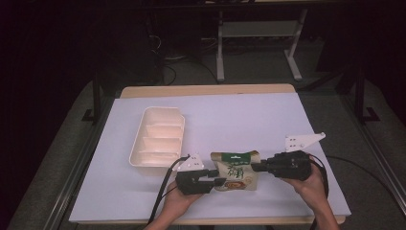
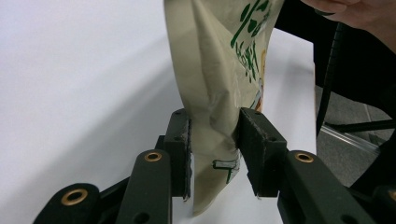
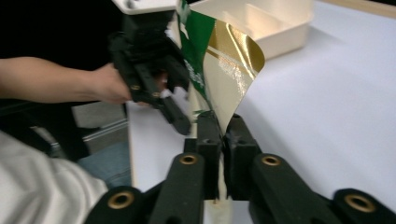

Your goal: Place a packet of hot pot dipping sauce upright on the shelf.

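Observation:
A beige snack pouch [image 1: 235, 171] with green print is held up off the white table between both grippers. My left gripper [image 1: 219, 182] meets it from the left. In the left gripper view the pouch's [image 2: 219, 70] thick lower corner fills the gap of that gripper [image 2: 215, 140], both pads against it. My right gripper [image 1: 256, 166] comes from the right. In the right gripper view its jaws [image 3: 223, 135] stand nearly together, pinching the thin edge of the pouch [image 3: 229, 70], whose gold inner face curls over. The left gripper [image 3: 180, 119] shows beyond, held by a hand.
A cream tray [image 1: 136, 143] with several compartments lies on the table to the left, just beyond the left gripper; it also shows as the tray [image 3: 280, 28] in the right gripper view. The white table [image 1: 249, 120] stretches behind the pouch. Cables trail from both grippers toward the near edge.

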### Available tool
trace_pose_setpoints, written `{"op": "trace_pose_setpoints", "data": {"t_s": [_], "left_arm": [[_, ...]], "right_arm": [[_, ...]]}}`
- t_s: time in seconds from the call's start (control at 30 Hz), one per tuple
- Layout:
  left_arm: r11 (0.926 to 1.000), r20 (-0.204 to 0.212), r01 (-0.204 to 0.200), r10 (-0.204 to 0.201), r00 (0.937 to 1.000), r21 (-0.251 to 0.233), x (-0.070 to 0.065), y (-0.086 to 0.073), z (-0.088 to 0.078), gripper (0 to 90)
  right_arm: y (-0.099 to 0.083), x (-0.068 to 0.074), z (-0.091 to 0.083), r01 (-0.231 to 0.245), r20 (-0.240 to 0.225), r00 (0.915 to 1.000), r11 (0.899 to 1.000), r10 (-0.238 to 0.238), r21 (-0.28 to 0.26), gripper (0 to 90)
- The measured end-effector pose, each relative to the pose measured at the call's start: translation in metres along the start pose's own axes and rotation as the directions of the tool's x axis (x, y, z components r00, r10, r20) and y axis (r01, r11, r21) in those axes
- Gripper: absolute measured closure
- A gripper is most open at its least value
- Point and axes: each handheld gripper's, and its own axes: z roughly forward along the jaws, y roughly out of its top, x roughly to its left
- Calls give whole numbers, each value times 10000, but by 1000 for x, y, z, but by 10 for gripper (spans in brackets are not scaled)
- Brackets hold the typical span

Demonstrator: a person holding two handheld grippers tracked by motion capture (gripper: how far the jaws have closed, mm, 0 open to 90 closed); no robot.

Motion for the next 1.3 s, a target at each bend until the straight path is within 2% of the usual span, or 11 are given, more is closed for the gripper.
{"op": "trace_pose_setpoints", "data": {"t_s": [0.13, 0.33, 0.37, 0.47, 0.63, 0.67, 0.7, 0.83, 0.9, 1.1, 1.3], "left_arm": [[10000, -75, -92, 92, 9999, -5, -2, 0, 0, 649], [9998, -138, -216, 216, 9997, 34, -3, 0, 0, 641], [9997, -212, -236, 237, 9995, 33, -3, 0, -1, 633], [9996, -390, -281, 282, 9988, 44, -4, 0, -3, 593], [9987, -787, -499, 508, 9956, 135, -7, -3, -9, 546], [9987, -787, -499, 508, 9956, 135, -7, -3, -9, 535], [9981, -1018, -580, 597, 9930, 194, -8, -4, -12, 521], [9975, -1160, -650, 679, 9909, 292, -9, -6, -15, 509], [9963, -1193, -775, 814, 9895, 374, -12, -8, -17, 497], [9929, -1143, -1051, 1110, 9872, 564, -19, -11, -18, 466], [9878, -1083, -1385, 1457, 9834, 712, -25, -16, -22, 440]], "right_arm": [[-1, 1, 5, -74, 98, 9999, 9998, 72, 167, 776], [0, 3, 22, 35, 89, 10000, 9973, -42, 730, 765], [2, 4, 26, 95, 12, 10000, 9967, -97, 803, 819], [5, 3, 26, 24, -113, 9999, 9970, -15, 778, 889], [8, 6, 23, 16, -299, 9996, 9973, 6, 729, 895], [10, 7, 22, 43, -262, 9997, 9975, -25, 705, 895], [12, 8, 20, 93, -178, 9998, 9972, -80, 743, 896], [18, 9, 15, 97, 186, 9998, 9966, -112, 819, 896], [24, 6, 9, -77, 469, 9989, 9966, 38, 818, 896], [38, -1, 3, -329, 1045, 9942, 9969, 254, 709, 896], [54, -9, 8, -493, 1297, 9906, 9976, 426, 491, 896]]}}
